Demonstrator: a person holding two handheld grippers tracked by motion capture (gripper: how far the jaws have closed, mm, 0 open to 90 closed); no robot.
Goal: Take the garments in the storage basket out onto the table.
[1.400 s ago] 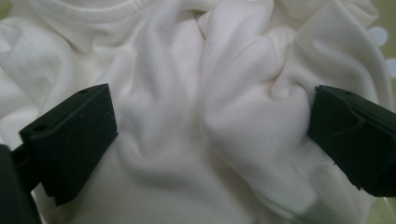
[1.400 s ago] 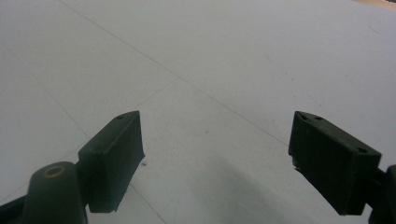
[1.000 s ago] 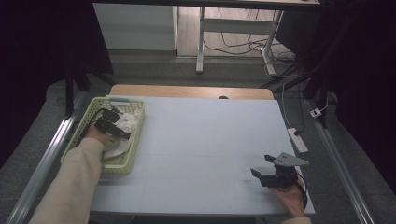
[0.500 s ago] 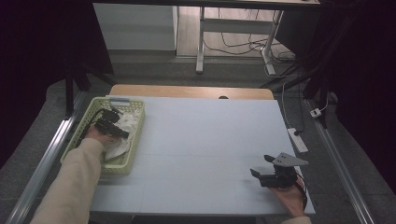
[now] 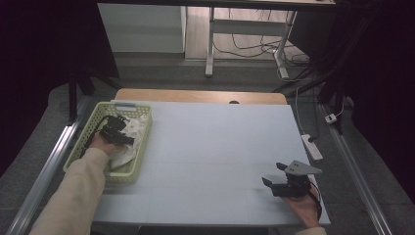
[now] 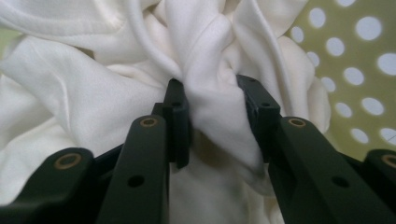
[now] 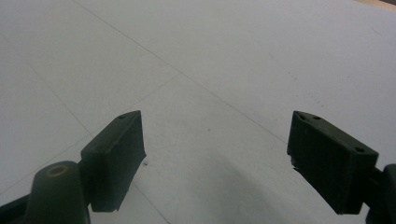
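A crumpled white cloth (image 5: pixel 133 133) lies in the pale green perforated basket (image 5: pixel 100 112) at the table's left edge. My left gripper (image 5: pixel 116 128) reaches into the basket; its jaws have just been closing and now pinch a bunched fold of the white cloth (image 6: pixel 212 109) between the pads. My right gripper (image 5: pixel 275 175) rests low over the pale table top (image 5: pixel 215 147) near the front right corner. Its jaws stand wide apart above the bare surface (image 7: pixel 210 112) with nothing between them (image 7: pixel 215 154).
The basket wall with round holes (image 6: pixel 359 84) rises close on the right of the left gripper. A white power strip (image 5: pixel 311 146) lies along the table's right edge. A wooden strip (image 5: pixel 195 95) borders the far edge, with desk legs and cables on the floor beyond.
The left gripper has shifted slightly within the basket over the cloth. The right hand and gripper have stayed where they were.
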